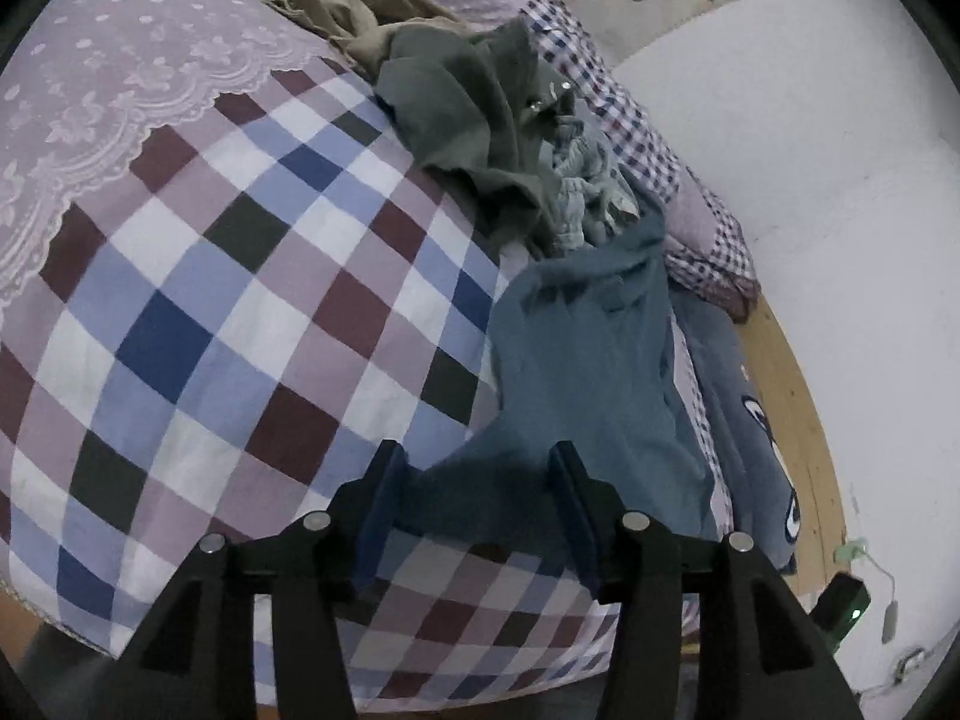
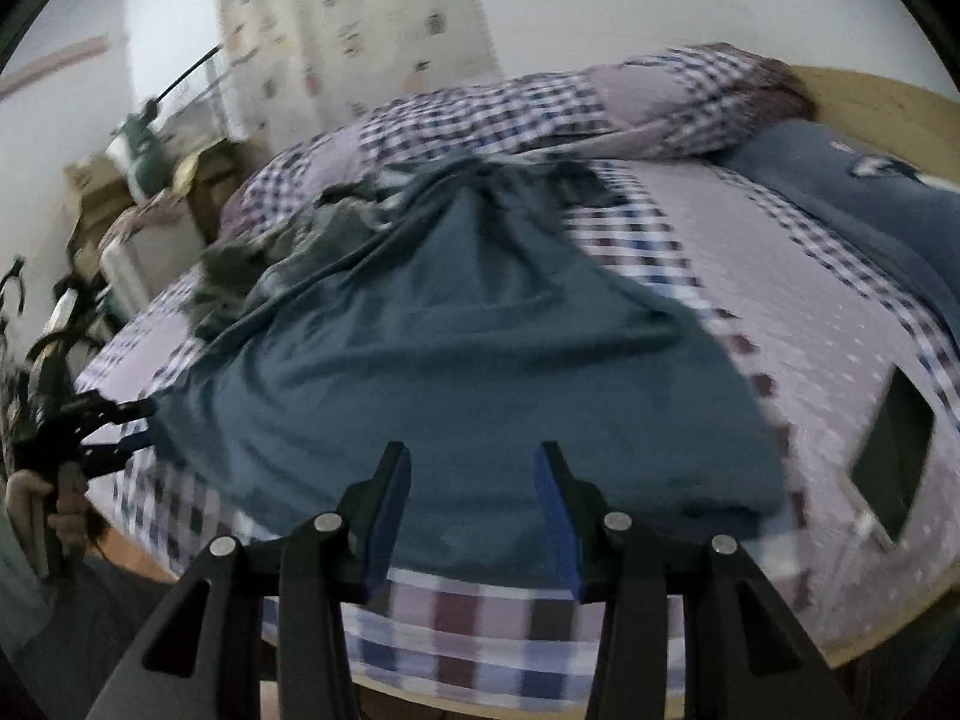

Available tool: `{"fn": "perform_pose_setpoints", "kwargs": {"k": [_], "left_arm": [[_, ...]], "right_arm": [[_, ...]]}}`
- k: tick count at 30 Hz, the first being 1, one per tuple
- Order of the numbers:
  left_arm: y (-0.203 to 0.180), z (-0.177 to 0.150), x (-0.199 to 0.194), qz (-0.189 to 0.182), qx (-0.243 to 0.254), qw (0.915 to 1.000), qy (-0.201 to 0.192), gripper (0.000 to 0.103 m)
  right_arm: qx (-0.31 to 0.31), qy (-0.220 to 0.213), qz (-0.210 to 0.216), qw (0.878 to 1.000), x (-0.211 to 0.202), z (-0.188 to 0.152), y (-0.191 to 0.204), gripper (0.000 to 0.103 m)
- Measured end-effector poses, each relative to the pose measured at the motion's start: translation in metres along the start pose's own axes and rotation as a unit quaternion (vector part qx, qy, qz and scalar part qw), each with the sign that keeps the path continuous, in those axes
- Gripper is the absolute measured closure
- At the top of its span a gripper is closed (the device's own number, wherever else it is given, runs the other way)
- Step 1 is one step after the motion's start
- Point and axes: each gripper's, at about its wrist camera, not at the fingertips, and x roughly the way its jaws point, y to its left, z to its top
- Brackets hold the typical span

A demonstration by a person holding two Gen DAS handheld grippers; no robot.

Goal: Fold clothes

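Note:
A teal garment [image 1: 588,360] lies spread on the checked bed cover [image 1: 240,300], reaching from the near edge toward a heap of clothes. My left gripper [image 1: 477,456] is open, and the garment's near corner lies loose between its blue pads. In the right wrist view the same teal garment [image 2: 450,330] covers the middle of the bed. My right gripper [image 2: 473,456] hovers open over its near hem, pads apart and not pressing the cloth. The left gripper [image 2: 129,426] shows at the garment's left corner, held by a hand [image 2: 36,498].
The heap holds a grey-green garment [image 1: 468,108], a khaki one [image 1: 336,0] and pale denim [image 1: 576,180]. A dark blue cushion [image 2: 840,192] and a checked pillow [image 2: 690,96] lie at the bed's head. A dark flat device [image 2: 894,456] rests at right. Boxes and clutter [image 2: 138,180] stand beyond the bed.

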Motion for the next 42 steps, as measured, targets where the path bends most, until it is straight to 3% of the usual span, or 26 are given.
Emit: {"fn": "perform_pose_setpoints", "kwargs": {"k": [7, 12, 14, 16, 22, 27, 28, 29, 31, 42], "left_arm": [[-0.002, -0.013, 0.008, -0.080, -0.005, 0.9951, 0.058, 0.044], [-0.022, -0.025, 0.007, -0.116, 0.048, 0.9892, 0.075, 0.045], [-0.022, -0.023, 0.001, -0.123, 0.050, 0.9889, 0.067, 0.055], [-0.019, -0.021, -0.004, -0.121, 0.045, 0.9900, 0.057, 0.057], [0.003, -0.011, -0.002, -0.066, -0.003, 0.9970, 0.041, 0.057], [0.012, -0.008, -0.004, -0.089, -0.023, 0.9954, 0.024, 0.057], [0.011, -0.007, -0.004, -0.093, -0.021, 0.9952, 0.022, 0.062], [0.009, -0.007, -0.006, -0.095, -0.015, 0.9951, 0.022, 0.081], [0.002, -0.008, -0.009, -0.094, 0.000, 0.9954, 0.019, 0.098], [-0.014, -0.006, -0.037, -0.176, 0.010, 0.9844, -0.003, 0.099]], "right_arm": [[-0.088, -0.002, 0.056, 0.994, 0.017, -0.006, 0.070, 0.057], [-0.204, -0.001, 0.059, 0.977, 0.036, -0.025, 0.140, 0.057], [-0.250, -0.003, 0.055, 0.967, 0.044, -0.036, 0.165, 0.057], [-0.293, -0.009, 0.050, 0.955, 0.050, -0.047, 0.186, 0.057], [-0.391, -0.014, 0.045, 0.919, 0.068, -0.084, 0.231, 0.057], [-0.404, -0.017, 0.050, 0.913, 0.076, -0.090, 0.240, 0.057], [-0.403, -0.020, 0.049, 0.914, 0.076, -0.090, 0.241, 0.057], [-0.402, -0.024, 0.048, 0.914, 0.076, -0.089, 0.241, 0.057], [-0.401, -0.031, 0.042, 0.915, 0.076, -0.087, 0.242, 0.057], [-0.434, -0.106, -0.002, 0.895, 0.080, -0.085, 0.263, 0.057]]}}
